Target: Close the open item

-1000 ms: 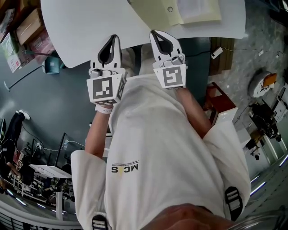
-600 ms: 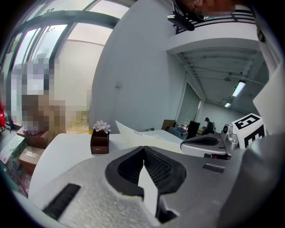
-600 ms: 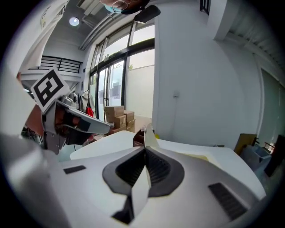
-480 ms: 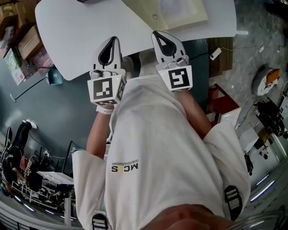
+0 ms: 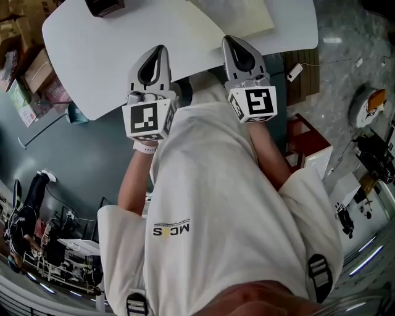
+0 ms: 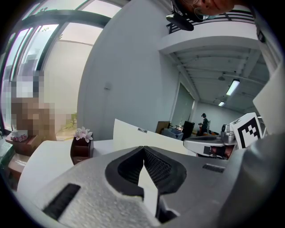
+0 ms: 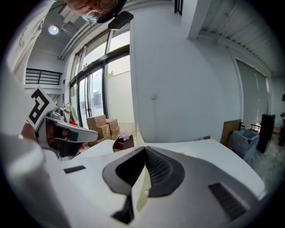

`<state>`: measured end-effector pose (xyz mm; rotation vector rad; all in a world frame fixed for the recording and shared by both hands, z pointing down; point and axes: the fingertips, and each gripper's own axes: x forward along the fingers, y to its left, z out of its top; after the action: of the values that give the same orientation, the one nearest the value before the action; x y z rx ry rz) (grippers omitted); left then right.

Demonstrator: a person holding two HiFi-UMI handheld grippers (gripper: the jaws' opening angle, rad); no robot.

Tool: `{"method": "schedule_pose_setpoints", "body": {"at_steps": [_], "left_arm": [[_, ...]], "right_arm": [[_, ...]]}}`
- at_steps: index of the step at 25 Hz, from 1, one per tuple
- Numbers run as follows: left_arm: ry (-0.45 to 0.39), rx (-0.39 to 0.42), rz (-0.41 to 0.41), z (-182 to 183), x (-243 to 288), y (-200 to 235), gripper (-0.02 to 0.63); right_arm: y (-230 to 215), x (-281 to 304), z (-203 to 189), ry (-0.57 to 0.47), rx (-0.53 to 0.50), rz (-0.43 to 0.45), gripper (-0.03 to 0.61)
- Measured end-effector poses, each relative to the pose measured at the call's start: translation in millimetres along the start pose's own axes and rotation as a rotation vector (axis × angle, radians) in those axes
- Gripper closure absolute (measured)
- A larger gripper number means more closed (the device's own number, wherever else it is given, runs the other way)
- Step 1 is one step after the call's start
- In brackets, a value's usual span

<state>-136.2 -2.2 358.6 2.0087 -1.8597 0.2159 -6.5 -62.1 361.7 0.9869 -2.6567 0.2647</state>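
Your left gripper [image 5: 159, 50] is up over the near edge of the table [image 5: 111, 49], jaws pressed together at the tips with nothing caught between them. Your right gripper [image 5: 228, 41] rides beside it, well apart and a touch further forward, and its jaws are closed tight too, empty as well. The folder [image 5: 237, 15] lies open on the table just ahead of your right gripper's tip, cream pages facing up; neither gripper touches it. Through the left gripper view its pale cover stands up behind the jaw tips, off toward your right gripper. In the right gripper view a strip of cream page shows through the slit below the meeting tips. A dark box [image 5: 105, 6] sits far ahead and to the left of your left gripper, near the table's far edge, with small flowers [image 6: 83, 133] on top. Your white shirt [image 5: 216, 203] fills the space behind both grippers.
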Motion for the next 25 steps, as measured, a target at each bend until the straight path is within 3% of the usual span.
{"method": "schedule_pose_setpoints", "body": {"at_steps": [11, 25], "left_arm": [[0.054, 0.040, -0.049, -2.2, 44.3, -22.3, 0.588], [0.118, 0.066, -0.134, -5.3, 103.6, -69.7, 0.588]], "right_arm": [[-75.4, -4.3, -7.3, -0.001, 0.059, -0.111, 0.560], [-142.6, -5.7, -31.5, 0.042, 0.102, -0.182, 0.554]]}}
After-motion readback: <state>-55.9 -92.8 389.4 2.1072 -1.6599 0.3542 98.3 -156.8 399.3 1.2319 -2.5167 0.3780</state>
